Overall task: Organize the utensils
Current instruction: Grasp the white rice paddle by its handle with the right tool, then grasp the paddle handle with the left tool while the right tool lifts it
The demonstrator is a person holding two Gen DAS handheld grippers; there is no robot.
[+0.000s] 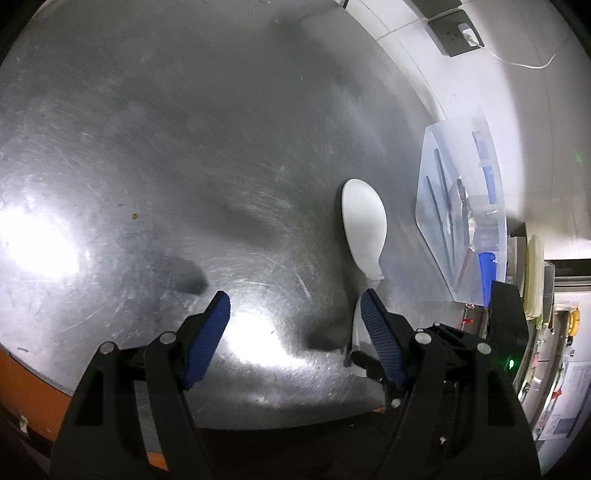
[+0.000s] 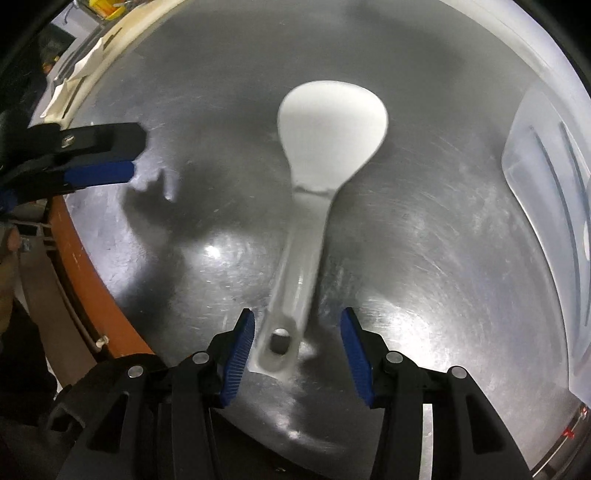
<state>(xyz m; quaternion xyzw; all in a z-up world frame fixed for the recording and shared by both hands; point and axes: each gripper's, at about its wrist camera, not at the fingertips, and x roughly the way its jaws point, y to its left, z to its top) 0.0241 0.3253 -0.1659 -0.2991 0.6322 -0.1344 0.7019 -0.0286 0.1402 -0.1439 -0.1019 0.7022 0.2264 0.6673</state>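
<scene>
A white rice paddle (image 1: 364, 218) (image 2: 332, 125) lies flat on the steel table (image 1: 166, 166). My right gripper (image 2: 297, 313) points down over the handle's end with the hole. It is open: the blue pads (image 2: 240, 347) stand on either side of the handle with gaps. My left gripper (image 1: 295, 299) is open over bare steel with nothing between its fingers; the handle runs behind its right-hand finger (image 1: 380, 332). It shows as a blue-padded finger (image 2: 99, 173) at the left in the right wrist view.
A clear plastic tray (image 1: 436, 155) (image 2: 524, 140) holding dark chopsticks and other utensils sits to the right of the paddle, against the white wall. A wall socket with a white plug (image 1: 458, 35) is above. The table's orange front edge (image 2: 92, 288) runs near both grippers.
</scene>
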